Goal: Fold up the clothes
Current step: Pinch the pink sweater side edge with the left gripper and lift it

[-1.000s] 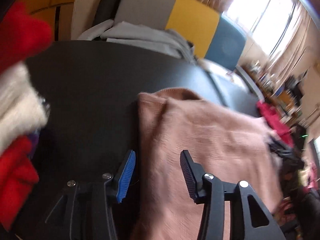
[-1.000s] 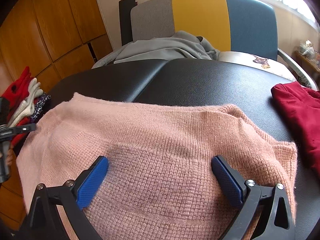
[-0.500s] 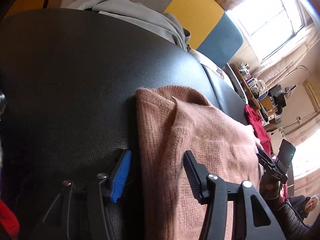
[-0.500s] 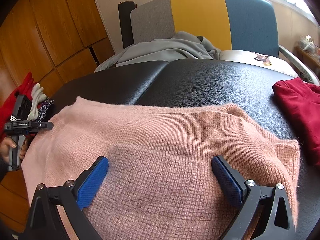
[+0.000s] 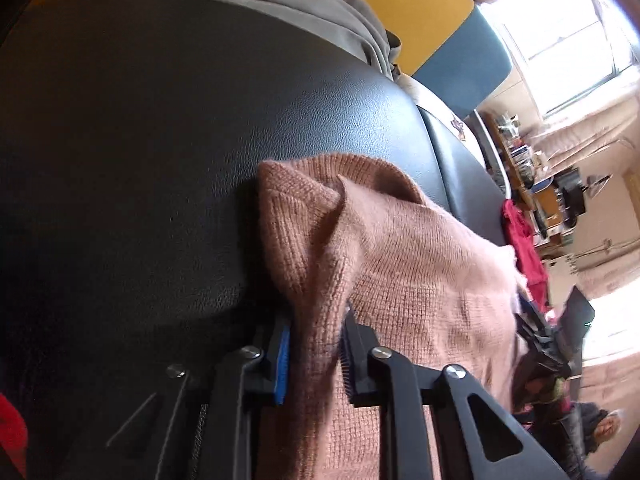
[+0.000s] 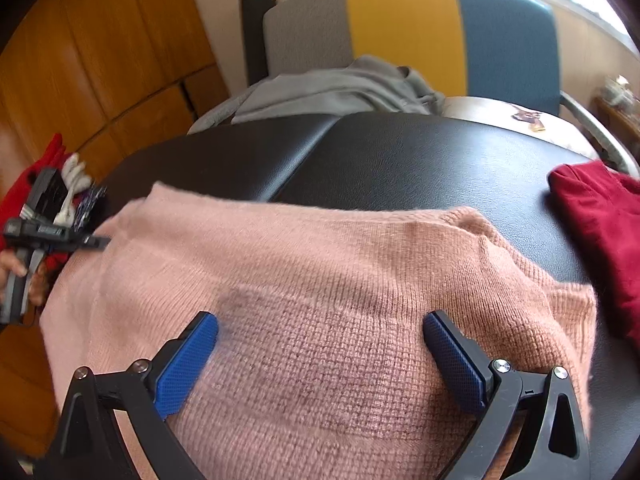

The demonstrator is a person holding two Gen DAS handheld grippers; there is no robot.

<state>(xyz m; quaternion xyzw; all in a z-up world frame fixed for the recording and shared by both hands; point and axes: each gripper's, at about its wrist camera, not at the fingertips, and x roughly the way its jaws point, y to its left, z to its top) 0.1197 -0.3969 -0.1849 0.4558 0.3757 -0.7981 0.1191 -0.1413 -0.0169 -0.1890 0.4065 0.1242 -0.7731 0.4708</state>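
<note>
My left claw [image 5: 314, 354] pinches the pink sweater's [image 6: 320, 300] edge for folding; my right claw [image 6: 320, 360] hovers above it, spread wide.

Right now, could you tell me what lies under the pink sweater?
The sweater lies on the black padded top. Whatever else sits beneath is covered.

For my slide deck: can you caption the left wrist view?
Left claw pinches the edge of a pink knit sweater lying on black padded surface.
</note>
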